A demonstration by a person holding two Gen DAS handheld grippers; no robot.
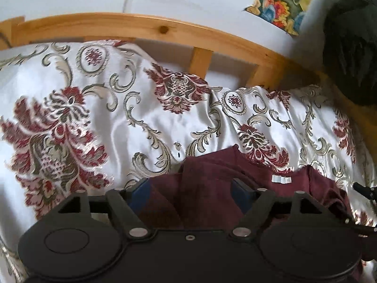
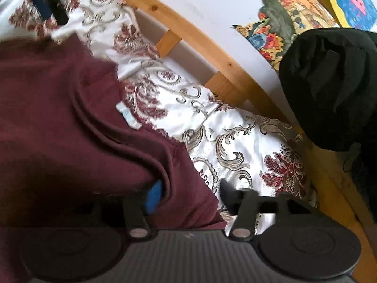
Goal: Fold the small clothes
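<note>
A small maroon garment (image 1: 207,179) lies on the patterned bedspread (image 1: 113,108), its neckline and white label (image 1: 280,179) turned up. My left gripper (image 1: 190,188) stands open low over it, with cloth lying between the blue pads (image 1: 242,191) and neither pad pressing it. In the right wrist view the same garment (image 2: 59,118) fills the left side, label (image 2: 128,115) showing. My right gripper (image 2: 189,194) is open at the garment's right edge; a fold lies over its left blue pad (image 2: 154,198), and the right finger is over the bedspread. The left gripper (image 2: 44,2) shows blurred at top left.
A white satin bedspread (image 2: 235,146) with red and grey flowers covers the bed. A pine bed rail (image 1: 165,28) runs along the far side against a white wall. A bulky black bag or cushion (image 2: 329,89) sits at the right, with colourful paintings (image 2: 294,11) behind it.
</note>
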